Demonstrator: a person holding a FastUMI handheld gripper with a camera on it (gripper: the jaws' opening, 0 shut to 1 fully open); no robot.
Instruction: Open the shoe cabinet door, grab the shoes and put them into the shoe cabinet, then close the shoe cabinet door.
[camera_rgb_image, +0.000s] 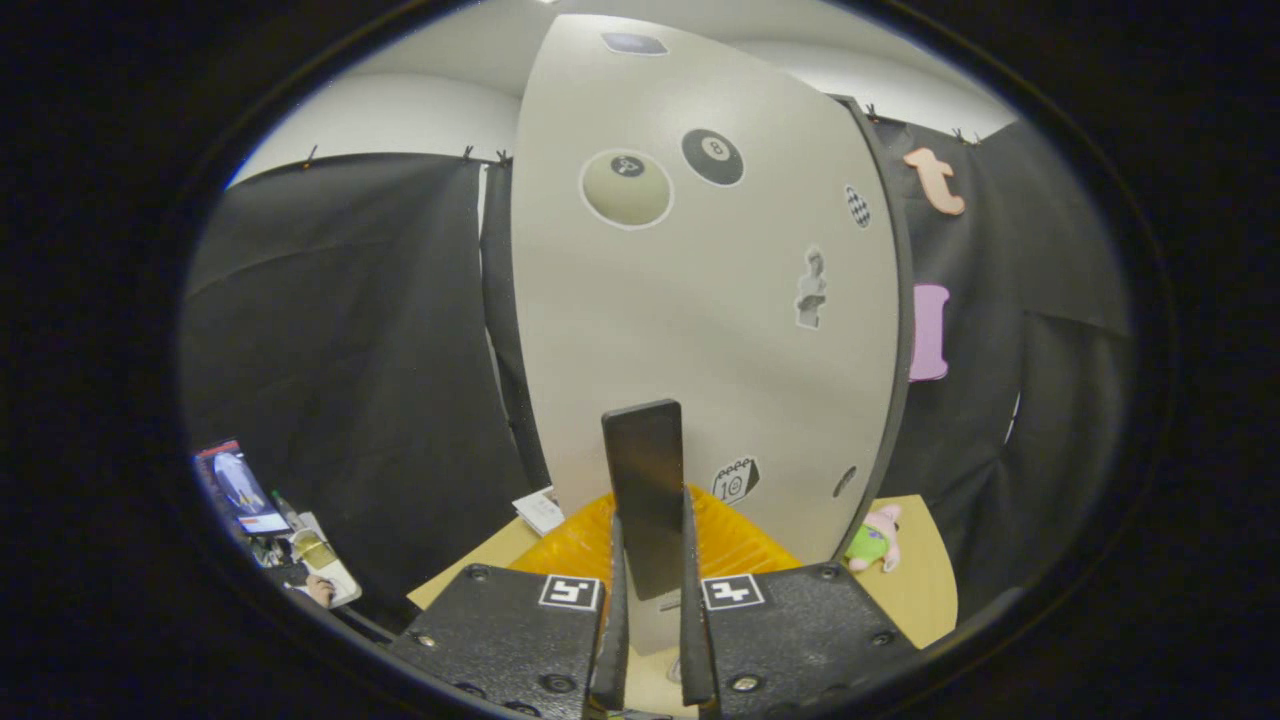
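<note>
Gripper (650, 600) clamped on cabinet door handle (646, 495).

I read an 8 on the black ball sticker (712, 156) near the top of the door (700, 350). Beside it, the pale ball sticker (626, 188) carries a small mark I cannot make out. Low on the door, near its bottom edge, a small sticker (735, 481) shows a 10. The gripper (650, 640) bears two square black-and-white marker tags, fingers pinched on the door's dark handle (645, 500).
</note>
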